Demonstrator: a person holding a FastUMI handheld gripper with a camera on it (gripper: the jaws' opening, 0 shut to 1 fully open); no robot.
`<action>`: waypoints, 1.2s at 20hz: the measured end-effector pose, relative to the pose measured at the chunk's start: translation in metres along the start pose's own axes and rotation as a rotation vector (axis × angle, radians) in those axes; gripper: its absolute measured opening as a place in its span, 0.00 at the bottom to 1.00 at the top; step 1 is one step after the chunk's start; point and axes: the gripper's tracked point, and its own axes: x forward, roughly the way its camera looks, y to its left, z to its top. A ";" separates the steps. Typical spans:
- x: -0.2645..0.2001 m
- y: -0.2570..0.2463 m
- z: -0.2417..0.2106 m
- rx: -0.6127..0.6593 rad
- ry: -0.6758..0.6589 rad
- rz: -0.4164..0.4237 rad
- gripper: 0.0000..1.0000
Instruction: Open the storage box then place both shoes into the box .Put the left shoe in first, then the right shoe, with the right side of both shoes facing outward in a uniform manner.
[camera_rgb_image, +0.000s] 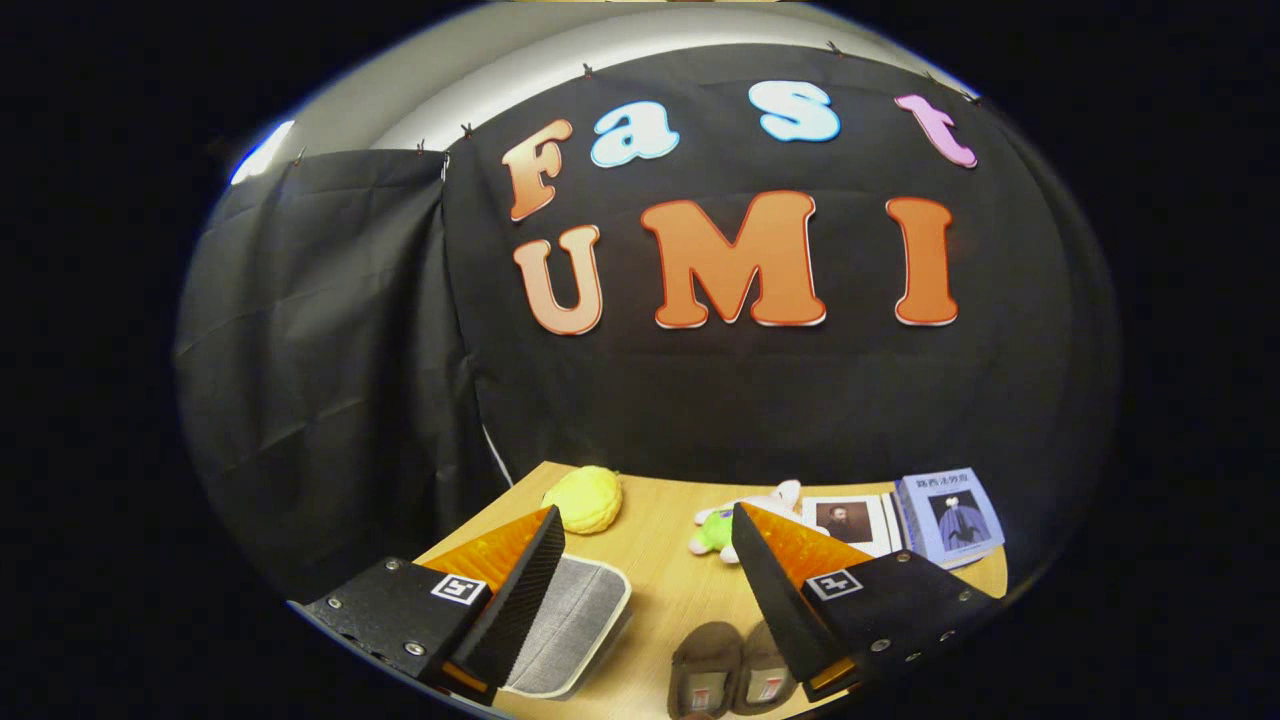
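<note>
Spread wide and holding nothing, gripper (645, 545) hangs above the wooden table (660, 570): brown slippers (730, 680) lie between its fingers, grey fabric storage box (575, 625) beside the left finger, lid apparently shut.

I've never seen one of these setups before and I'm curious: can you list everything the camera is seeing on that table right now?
Table: one, light wood, under everything, against the black cloth wall.
Shoes: two, brown slippers side by side, low between the fingers, nearer the right one.
Storage box: one, grey fabric with white rim, beside the left finger, lid seems closed.
Yellow plush: one, yellow, rounded, beyond the left fingertip near the wall.
Plush toy: one, white and green, lying just beyond the right fingertip.
Books: two at least; a blue one and a white one with a portrait, beyond the right finger.
Gripper: one, fingers wide open, holding nothing, above the table.
</note>
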 end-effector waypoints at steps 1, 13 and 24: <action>0.004 0.004 -0.008 0.011 0.025 0.019 1.00; 0.042 0.028 -0.123 0.208 0.381 0.160 0.98; 0.054 0.050 -0.201 0.420 0.624 0.238 0.98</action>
